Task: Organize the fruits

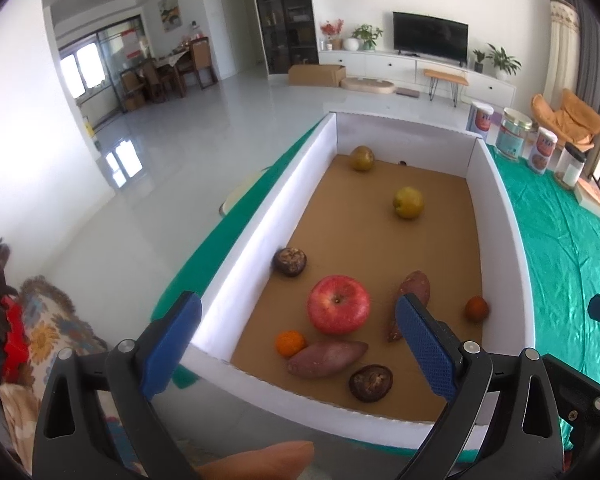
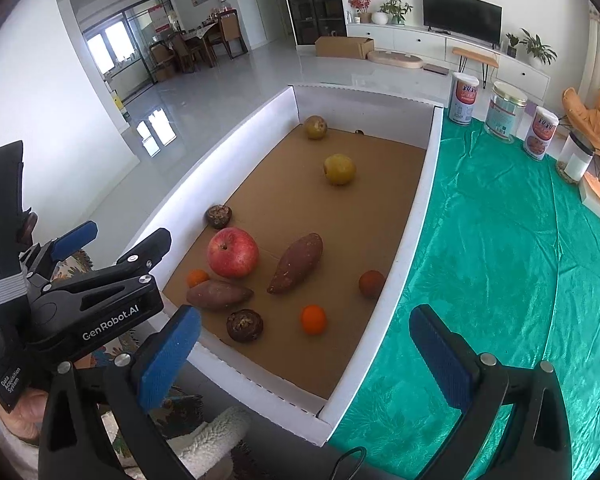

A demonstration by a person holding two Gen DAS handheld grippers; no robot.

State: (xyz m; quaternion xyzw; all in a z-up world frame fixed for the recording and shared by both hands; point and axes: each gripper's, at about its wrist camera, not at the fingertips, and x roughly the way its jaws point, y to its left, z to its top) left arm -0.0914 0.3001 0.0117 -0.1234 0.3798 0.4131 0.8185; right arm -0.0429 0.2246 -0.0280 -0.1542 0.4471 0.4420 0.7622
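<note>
Nothing looked sorted yet: the fruits lay scattered loose in the white-walled box [image 2: 416, 216] (the red apple [image 2: 233, 252] near its left wall, toward the near end), while the left gripper [image 1: 300, 344] and right gripper [image 2: 306, 354] hovered over its near end, fingers apart and empty.

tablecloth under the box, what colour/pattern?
Shiny teal-green tablecloth with a faint leaf pattern; clearest in the right wrist view.

Left gripper [image 1: 300, 344] and right gripper [image 2: 306, 358], jaws apparently wide apart.
</note>
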